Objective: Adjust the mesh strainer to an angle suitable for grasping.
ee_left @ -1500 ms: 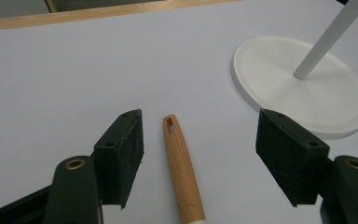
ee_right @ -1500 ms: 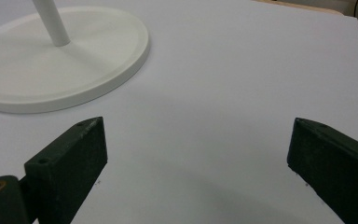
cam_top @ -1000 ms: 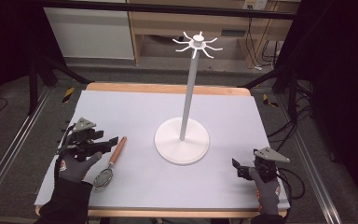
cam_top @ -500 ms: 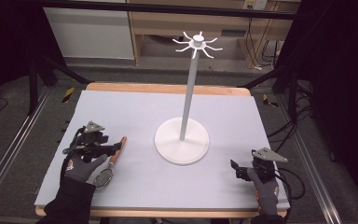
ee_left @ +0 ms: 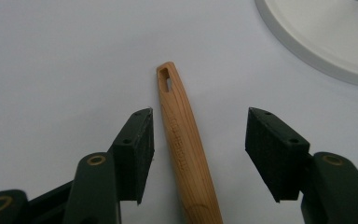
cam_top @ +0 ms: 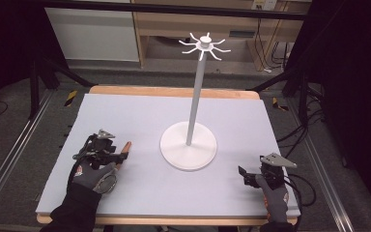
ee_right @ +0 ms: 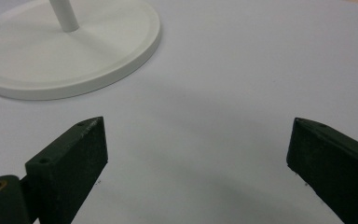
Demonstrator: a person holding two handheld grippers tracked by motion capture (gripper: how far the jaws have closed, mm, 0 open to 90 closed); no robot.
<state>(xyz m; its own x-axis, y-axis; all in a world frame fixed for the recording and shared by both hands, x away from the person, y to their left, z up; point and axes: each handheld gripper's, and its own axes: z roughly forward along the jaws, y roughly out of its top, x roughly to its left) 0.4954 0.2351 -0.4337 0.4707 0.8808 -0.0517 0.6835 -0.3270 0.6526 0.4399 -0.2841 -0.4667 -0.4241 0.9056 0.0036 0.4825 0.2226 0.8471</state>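
A utensil with a wooden handle (ee_left: 182, 140) lies on the table's left front; its slotted handle tip (cam_top: 125, 146) points toward the stand, and its round metal head (cam_top: 107, 182) lies under the person's gloved hand. My left gripper (ee_left: 200, 123) (cam_top: 119, 155) is lowered over the handle, which lies between the jaws. The jaws have just been closing; the left pad is nearly at the wood and a gap remains on the right. My right gripper (ee_right: 196, 140) (cam_top: 244, 176) rests open at the right front, with bare table between its jaws.
A white stand with a round base (cam_top: 188, 147) (ee_left: 326, 42) (ee_right: 74, 51), a tall pole (cam_top: 195, 96) and a ring of hooks at the top (cam_top: 204, 46) rises at the table's middle. The table is a pale mat (cam_top: 140, 116) with a wooden edge.
My left gripper has come down and to the right, from beside the utensil to over its handle, and its jaws have narrowed. The right gripper has stayed put.
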